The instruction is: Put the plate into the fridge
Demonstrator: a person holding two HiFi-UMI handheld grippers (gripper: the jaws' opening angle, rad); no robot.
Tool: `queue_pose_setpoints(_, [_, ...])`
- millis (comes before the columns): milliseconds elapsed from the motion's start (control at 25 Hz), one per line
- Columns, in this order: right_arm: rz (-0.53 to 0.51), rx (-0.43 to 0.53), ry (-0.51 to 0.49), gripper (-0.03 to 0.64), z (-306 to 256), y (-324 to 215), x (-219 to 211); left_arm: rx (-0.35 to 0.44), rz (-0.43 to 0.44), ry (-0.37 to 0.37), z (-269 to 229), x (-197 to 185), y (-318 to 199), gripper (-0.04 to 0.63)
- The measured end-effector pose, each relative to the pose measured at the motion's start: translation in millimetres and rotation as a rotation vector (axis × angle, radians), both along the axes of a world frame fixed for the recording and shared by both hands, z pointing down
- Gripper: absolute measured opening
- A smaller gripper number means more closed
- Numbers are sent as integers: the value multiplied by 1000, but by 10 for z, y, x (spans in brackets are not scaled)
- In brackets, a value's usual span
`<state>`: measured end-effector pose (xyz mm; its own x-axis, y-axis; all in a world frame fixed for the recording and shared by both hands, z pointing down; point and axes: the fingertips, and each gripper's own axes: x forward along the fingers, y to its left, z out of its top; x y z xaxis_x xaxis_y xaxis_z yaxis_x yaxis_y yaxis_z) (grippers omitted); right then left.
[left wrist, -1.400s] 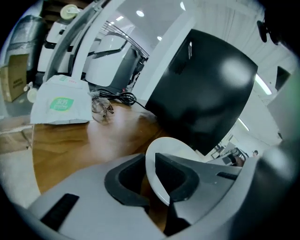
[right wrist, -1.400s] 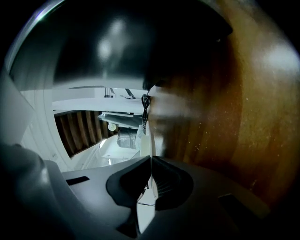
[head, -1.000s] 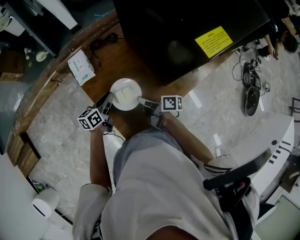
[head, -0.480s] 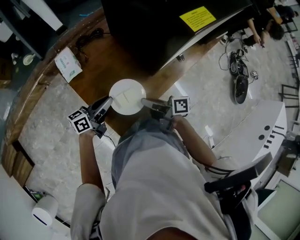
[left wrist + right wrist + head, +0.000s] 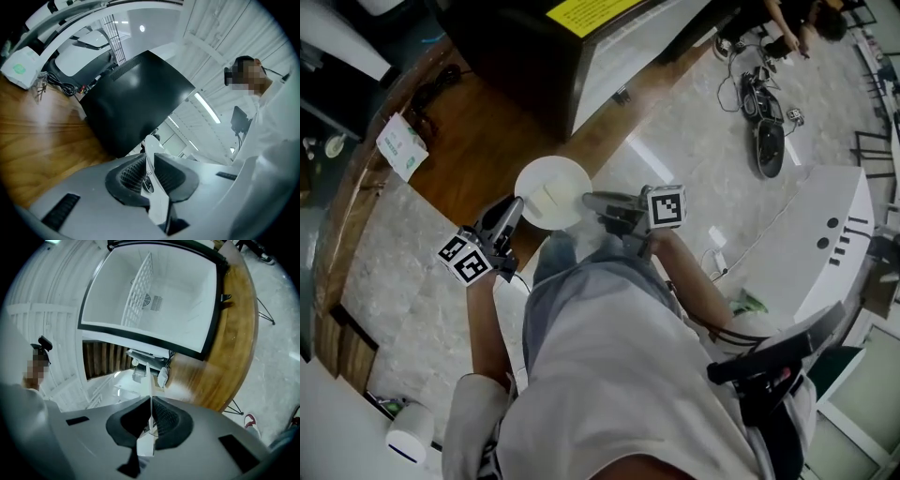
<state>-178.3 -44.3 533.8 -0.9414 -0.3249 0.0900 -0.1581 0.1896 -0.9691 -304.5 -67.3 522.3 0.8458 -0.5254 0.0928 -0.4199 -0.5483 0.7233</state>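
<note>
A round white plate (image 5: 551,192) is held up between my two grippers, in front of the fridge. My left gripper (image 5: 512,210) is at its left rim; the jaws are closing and the rim (image 5: 152,154) sits between the ribbed pads, touching them. My right gripper (image 5: 592,201) is shut on the right rim, seen edge-on as a thin white line (image 5: 149,394) between its pads. The fridge stands open: its white inside (image 5: 178,291) with a wire shelf (image 5: 140,287) lies ahead of the right gripper. Its black door (image 5: 136,98) with a yellow sticker (image 5: 586,11) is swung to the left.
The fridge stands on a curved wooden platform (image 5: 487,131) with a white packet (image 5: 401,146) and a black cable (image 5: 436,82) on it. Marble floor surrounds it. A scooter (image 5: 766,131) lies at the far right, a white counter (image 5: 825,234) at the right.
The plate and both grippers have been carried toward the fridge; its open white inside has come into the head view. The left jaws have drawn in on the rim.
</note>
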Motion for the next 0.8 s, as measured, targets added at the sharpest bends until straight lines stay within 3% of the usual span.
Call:
queue_pose_setpoints(160, [40,9,-48,23,-213,69,720,47,-6,-30,-199,731,16,60])
queue_pose_setpoints(440, [121,24,-123,23,-486,182,2628,127,-104,-24,-546,2465,60,60])
queue_pose_setpoints(640, [169,66,-172,23,-643,176,3838,226,-210,-146,-613,3459,144,61])
queue_pose_setpoints(800, [171,124,-177,23,-911,162,4467,326,-275,-264,-683,4184,238,60])
